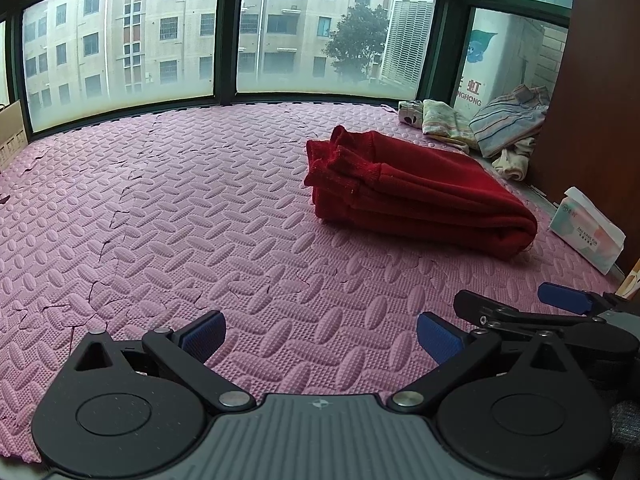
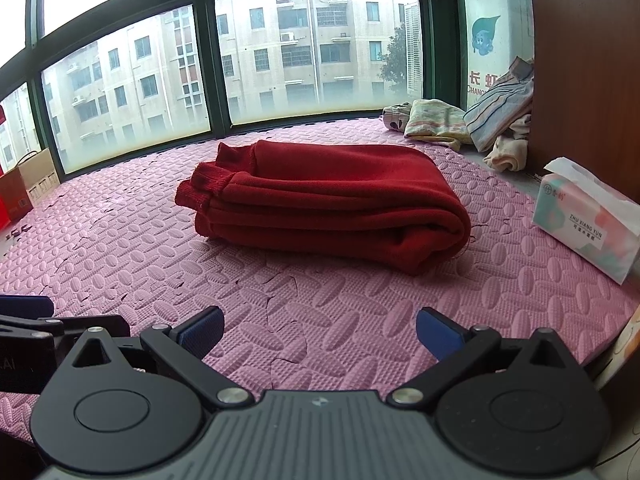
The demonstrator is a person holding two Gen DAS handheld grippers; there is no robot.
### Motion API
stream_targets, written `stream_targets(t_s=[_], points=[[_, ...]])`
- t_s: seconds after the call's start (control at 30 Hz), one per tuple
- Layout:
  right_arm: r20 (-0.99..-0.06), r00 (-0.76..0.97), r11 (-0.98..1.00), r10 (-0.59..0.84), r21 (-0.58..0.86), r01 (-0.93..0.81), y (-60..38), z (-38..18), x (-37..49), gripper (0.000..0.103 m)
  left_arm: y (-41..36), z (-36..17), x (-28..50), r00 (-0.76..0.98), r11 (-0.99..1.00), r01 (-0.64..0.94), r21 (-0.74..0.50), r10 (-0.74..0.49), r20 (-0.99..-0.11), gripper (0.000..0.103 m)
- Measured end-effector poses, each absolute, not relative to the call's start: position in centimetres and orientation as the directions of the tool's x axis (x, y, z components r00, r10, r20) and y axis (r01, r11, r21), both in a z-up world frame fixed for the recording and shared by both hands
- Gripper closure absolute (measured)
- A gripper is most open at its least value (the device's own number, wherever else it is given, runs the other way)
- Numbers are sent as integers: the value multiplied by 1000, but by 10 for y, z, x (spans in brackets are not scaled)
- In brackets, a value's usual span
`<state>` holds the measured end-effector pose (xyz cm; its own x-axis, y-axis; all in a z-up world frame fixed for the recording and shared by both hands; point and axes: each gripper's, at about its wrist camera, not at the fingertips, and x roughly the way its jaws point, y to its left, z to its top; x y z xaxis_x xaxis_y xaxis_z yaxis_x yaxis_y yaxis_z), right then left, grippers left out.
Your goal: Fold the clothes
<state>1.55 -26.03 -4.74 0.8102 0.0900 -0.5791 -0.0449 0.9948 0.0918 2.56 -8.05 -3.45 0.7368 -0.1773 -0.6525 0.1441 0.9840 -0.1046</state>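
The sweater (image 2: 324, 204), red and folded into a thick stack with its ribbed cuffs at the left end, lies on the pink mat (image 2: 120, 248) straight ahead of the right tongs (image 2: 320, 332) and ahead and to the right of the left tongs (image 1: 320, 338), well apart from both. Beyond it to the right sits a pile of clothes (image 2: 480, 124) under the window, with a tissue pack (image 2: 584, 224) nearer on the right. Both tongs hover wide open over the mat, gripping nothing.
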Motion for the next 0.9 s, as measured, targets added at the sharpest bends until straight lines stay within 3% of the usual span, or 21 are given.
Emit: stream_targets(t_s=[0.9], points=[[-574, 819, 999, 22, 38, 0, -263, -40, 55, 0, -92, -28, 71, 728, 976, 210, -58, -196, -657, 0]])
